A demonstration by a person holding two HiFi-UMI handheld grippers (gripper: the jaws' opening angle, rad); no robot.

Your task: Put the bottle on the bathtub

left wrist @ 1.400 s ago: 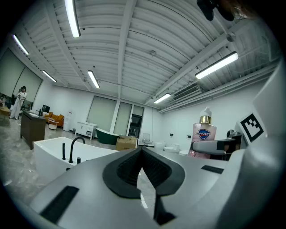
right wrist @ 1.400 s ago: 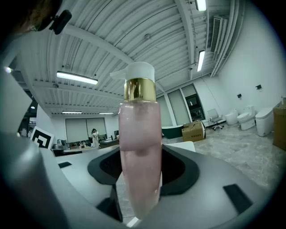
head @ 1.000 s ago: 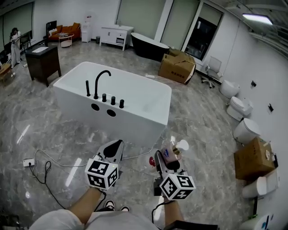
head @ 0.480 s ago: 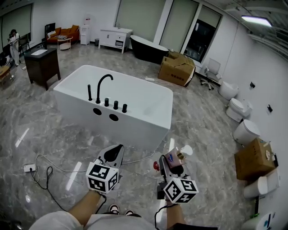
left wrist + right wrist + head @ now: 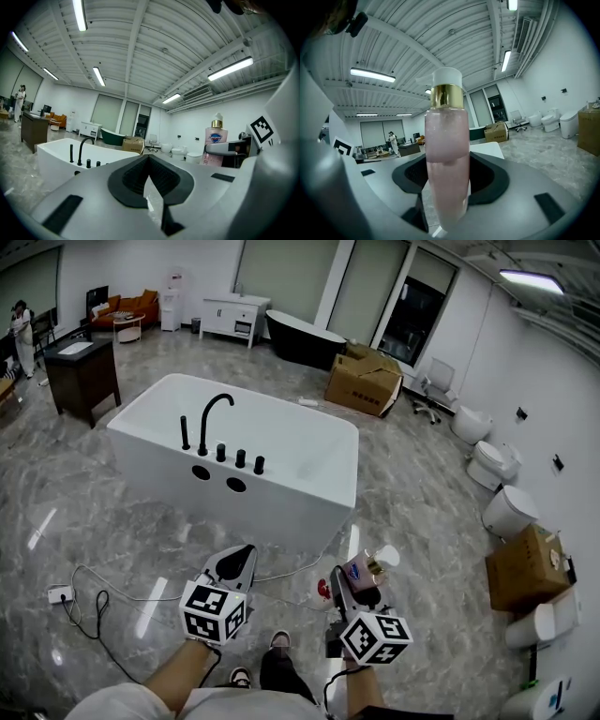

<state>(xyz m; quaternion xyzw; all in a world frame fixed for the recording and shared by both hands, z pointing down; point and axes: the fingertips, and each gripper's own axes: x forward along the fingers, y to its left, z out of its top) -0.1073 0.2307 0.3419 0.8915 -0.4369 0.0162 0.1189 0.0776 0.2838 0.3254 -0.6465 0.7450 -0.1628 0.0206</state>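
Our right gripper point(image 5: 349, 579) pinching the pink pump bottle point(image 5: 364, 568) upright, held over the floor point(image 5: 122, 521), near the white bathtub point(image 5: 281, 504) ahead, our left gripper point(image 5: 238, 560) pressed together, empty.

The head view looks steeply down on the bathtub point(image 5: 281, 507), shared with the low left gripper view.
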